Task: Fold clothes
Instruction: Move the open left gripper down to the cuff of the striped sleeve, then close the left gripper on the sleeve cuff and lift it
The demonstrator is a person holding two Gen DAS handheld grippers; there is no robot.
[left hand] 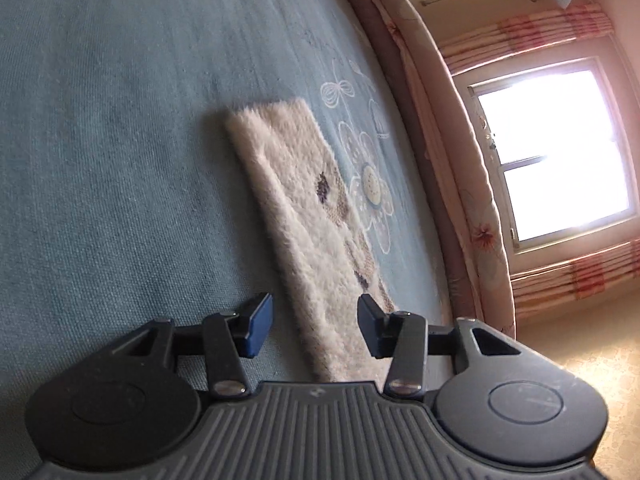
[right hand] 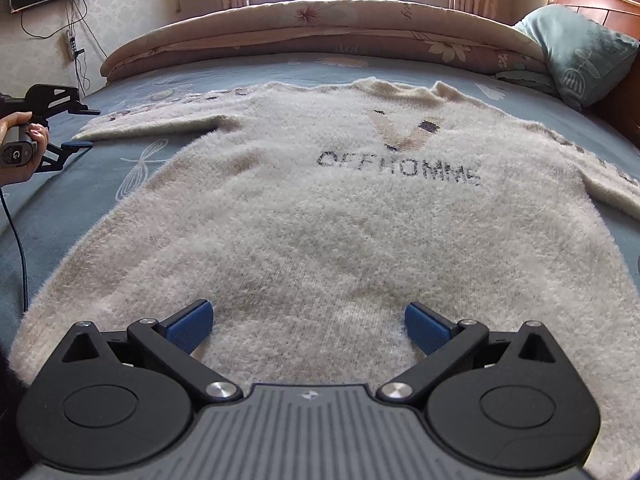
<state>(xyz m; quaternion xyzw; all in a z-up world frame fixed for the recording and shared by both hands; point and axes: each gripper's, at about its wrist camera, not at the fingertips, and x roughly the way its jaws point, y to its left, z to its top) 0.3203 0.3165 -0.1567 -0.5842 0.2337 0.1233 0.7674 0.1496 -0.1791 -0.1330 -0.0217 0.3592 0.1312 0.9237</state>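
Lying flat on the bed point(right hand: 48, 216), the fluffy sweater point(right hand: 320, 240) looks soft and light; its sleeve point(left hand: 296, 216) sits ungripped between the left gripper's point(left hand: 316, 326) part-open jaws, while the right gripper's point(right hand: 308, 326) jaws are wide, empty.

The sweater point(right hand: 320, 216) is never seen whole: in the right wrist view its hem lies hidden behind the right gripper point(right hand: 308, 326), its far sleeve runs off the right edge, and its dark lettering is too fuzzy to read with certainty. In the left wrist view only one sleeve point(left hand: 304, 216) shows, its near end hidden behind the left gripper point(left hand: 316, 326), so whether the pads touch it cannot be told. The window point(left hand: 556, 152) is blown out to white, and of the person only a hand point(right hand: 22, 140) shows at the left edge.
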